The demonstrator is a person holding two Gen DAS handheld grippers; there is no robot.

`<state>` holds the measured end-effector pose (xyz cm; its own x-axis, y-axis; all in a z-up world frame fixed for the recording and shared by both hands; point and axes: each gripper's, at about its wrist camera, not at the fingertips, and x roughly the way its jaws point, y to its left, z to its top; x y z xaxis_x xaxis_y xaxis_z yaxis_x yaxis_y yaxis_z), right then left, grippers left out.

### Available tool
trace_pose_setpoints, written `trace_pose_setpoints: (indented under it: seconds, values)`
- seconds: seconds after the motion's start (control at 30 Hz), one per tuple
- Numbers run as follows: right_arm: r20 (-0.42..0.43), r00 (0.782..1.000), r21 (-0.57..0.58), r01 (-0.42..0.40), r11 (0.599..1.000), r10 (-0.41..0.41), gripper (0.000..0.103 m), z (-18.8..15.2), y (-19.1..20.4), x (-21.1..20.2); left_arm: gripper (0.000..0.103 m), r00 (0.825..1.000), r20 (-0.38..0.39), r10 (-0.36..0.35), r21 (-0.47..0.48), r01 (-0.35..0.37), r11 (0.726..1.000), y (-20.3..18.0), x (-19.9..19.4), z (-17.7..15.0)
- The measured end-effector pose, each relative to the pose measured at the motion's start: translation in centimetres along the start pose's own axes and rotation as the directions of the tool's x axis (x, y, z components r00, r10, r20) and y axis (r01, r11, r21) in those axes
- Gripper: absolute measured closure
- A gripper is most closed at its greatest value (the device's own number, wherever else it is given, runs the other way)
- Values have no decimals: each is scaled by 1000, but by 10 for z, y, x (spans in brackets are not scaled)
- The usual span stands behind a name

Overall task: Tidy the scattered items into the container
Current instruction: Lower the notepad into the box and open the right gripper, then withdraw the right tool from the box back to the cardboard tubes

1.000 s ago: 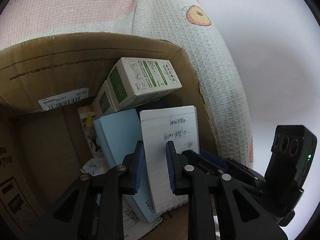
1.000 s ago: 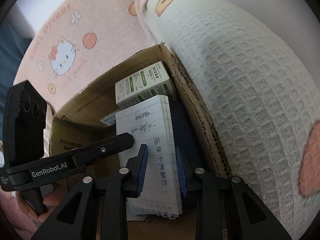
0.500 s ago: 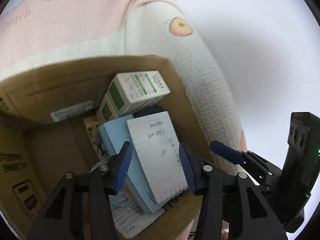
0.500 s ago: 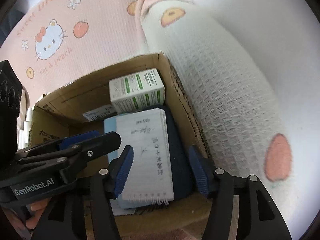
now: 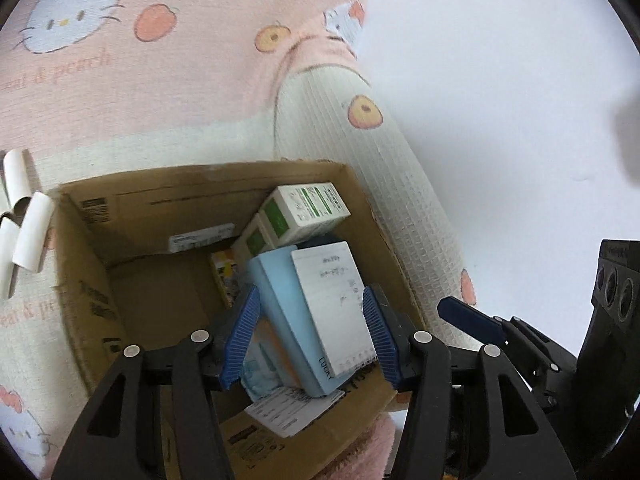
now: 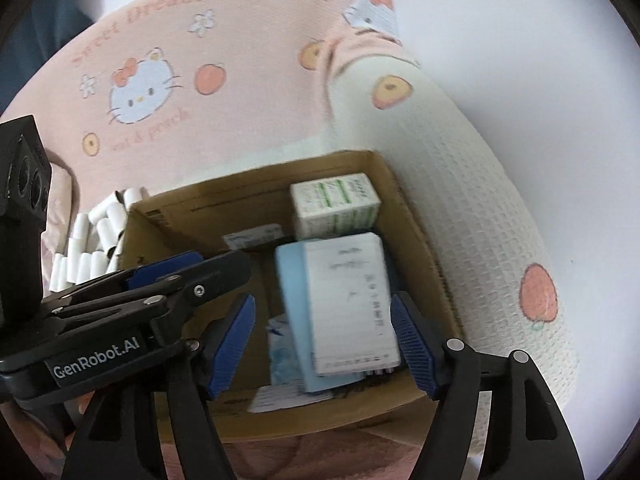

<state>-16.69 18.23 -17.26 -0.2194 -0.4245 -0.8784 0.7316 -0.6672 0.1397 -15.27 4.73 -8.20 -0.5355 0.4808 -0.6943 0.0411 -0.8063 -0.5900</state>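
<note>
Change since earlier frames: both tongs pulled up and back from cardboard box (image 5: 100, 280); lined notepad (image 5: 334, 304) released, now lying inside.
Left tongs (image 5: 310, 336): jaws just been opening, now wide; blue pads clear of notepad on both sides, nothing gripped.
Right tongs (image 6: 322, 344): jaws just been opening, now wide; notepad seen between pads, not touched.
Lined notepad: leaning at box's 3 o'clock side, overlapping light blue book (image 5: 280, 312); handwriting visible on top page.
Light blue book: under notepad, tilted, spine toward 6 o'clock.
Green-and-white cartons (image 6: 336, 204): at 12 o'clock of notepad, against far box wall.
Loose papers (image 5: 288, 408): at box floor, 6 o'clock of book.
White paper tubes (image 6: 92, 248): outside box, at 9 o'clock in right wrist view, piled on blanket.
Blanket (image 5: 160, 72): pink and cream, cartoon cat and peach print, beneath and behind box.
Box location: resting on blanket; bedding or worktop beneath cannot be told.
</note>
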Motion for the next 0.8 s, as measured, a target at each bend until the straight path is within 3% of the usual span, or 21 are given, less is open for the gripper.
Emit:
trace_pose_setpoints:
  seconds: [0.37, 0.5, 0.57, 0.8]
  values:
    - [71, 997, -106, 21, 994, -13, 31, -8, 66, -24, 45, 996, 91, 19, 34, -22, 999, 26, -56, -8]
    - [151, 985, -114, 96, 989, -78, 15, -19, 92, -33, 34, 985, 167, 34, 25, -38, 999, 45, -82, -11]
    - [203, 974, -122, 125, 985, -99, 14, -25, 107, -38, 34, 981, 187, 56, 16, -60, 998, 58, -95, -12]
    - [245, 970, -105, 19, 994, 8, 13, -36, 157, -40, 34, 966, 219, 139, -51, -131, 990, 114, -129, -19]
